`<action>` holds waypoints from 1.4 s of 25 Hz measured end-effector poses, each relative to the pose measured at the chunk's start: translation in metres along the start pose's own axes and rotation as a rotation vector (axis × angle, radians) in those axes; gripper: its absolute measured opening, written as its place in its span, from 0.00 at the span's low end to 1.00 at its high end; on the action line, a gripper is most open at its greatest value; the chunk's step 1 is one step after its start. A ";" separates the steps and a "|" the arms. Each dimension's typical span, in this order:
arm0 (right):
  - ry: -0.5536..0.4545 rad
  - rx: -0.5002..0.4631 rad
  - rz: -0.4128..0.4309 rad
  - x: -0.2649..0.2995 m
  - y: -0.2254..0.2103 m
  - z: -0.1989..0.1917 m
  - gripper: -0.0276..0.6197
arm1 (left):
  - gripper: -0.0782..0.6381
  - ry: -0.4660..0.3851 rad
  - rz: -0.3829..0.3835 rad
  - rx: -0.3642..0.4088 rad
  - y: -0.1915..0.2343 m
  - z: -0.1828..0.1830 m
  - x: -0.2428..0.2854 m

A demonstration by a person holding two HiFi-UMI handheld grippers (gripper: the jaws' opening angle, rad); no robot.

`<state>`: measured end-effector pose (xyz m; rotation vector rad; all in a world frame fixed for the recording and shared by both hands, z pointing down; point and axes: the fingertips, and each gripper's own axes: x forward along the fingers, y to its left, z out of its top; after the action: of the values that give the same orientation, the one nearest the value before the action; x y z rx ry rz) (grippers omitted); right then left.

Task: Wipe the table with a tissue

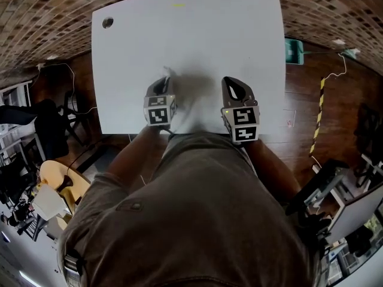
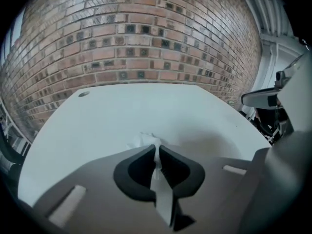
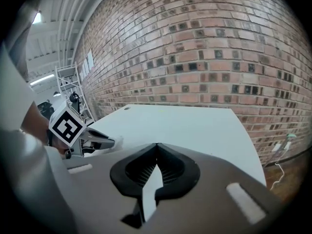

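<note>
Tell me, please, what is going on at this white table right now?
A person stands at the near edge of the white table with a gripper in each hand. The left gripper is shut on a crumpled white tissue, which sits at the table surface near that edge. The right gripper is beside it over the table, jaws together with nothing between them.

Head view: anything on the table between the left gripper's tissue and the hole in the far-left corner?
No. In the head view that stretch of table is bare from the tissue to the hole; the left gripper view agrees.
</note>
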<state>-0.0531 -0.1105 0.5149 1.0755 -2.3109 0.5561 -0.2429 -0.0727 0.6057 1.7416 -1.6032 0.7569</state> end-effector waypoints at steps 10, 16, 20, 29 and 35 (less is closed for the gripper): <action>0.010 -0.024 0.014 0.003 0.024 -0.004 0.06 | 0.13 0.003 0.036 -0.024 0.028 -0.018 -0.017; -0.001 -0.023 0.003 -0.003 0.033 -0.004 0.06 | 0.13 0.000 0.011 0.009 0.021 -0.024 -0.023; -0.001 -0.016 -0.016 -0.007 0.036 -0.006 0.06 | 0.13 -0.004 -0.008 0.028 0.018 -0.026 -0.027; -0.054 -0.001 -0.095 -0.021 0.046 0.001 0.06 | 0.13 -0.117 -0.077 0.034 0.014 0.001 -0.049; -0.102 0.036 -0.194 -0.044 0.052 0.002 0.06 | 0.13 -0.186 -0.171 0.045 0.004 0.013 -0.062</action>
<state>-0.0707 -0.0556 0.4785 1.3568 -2.2560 0.4788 -0.2520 -0.0440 0.5501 2.0021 -1.5409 0.5661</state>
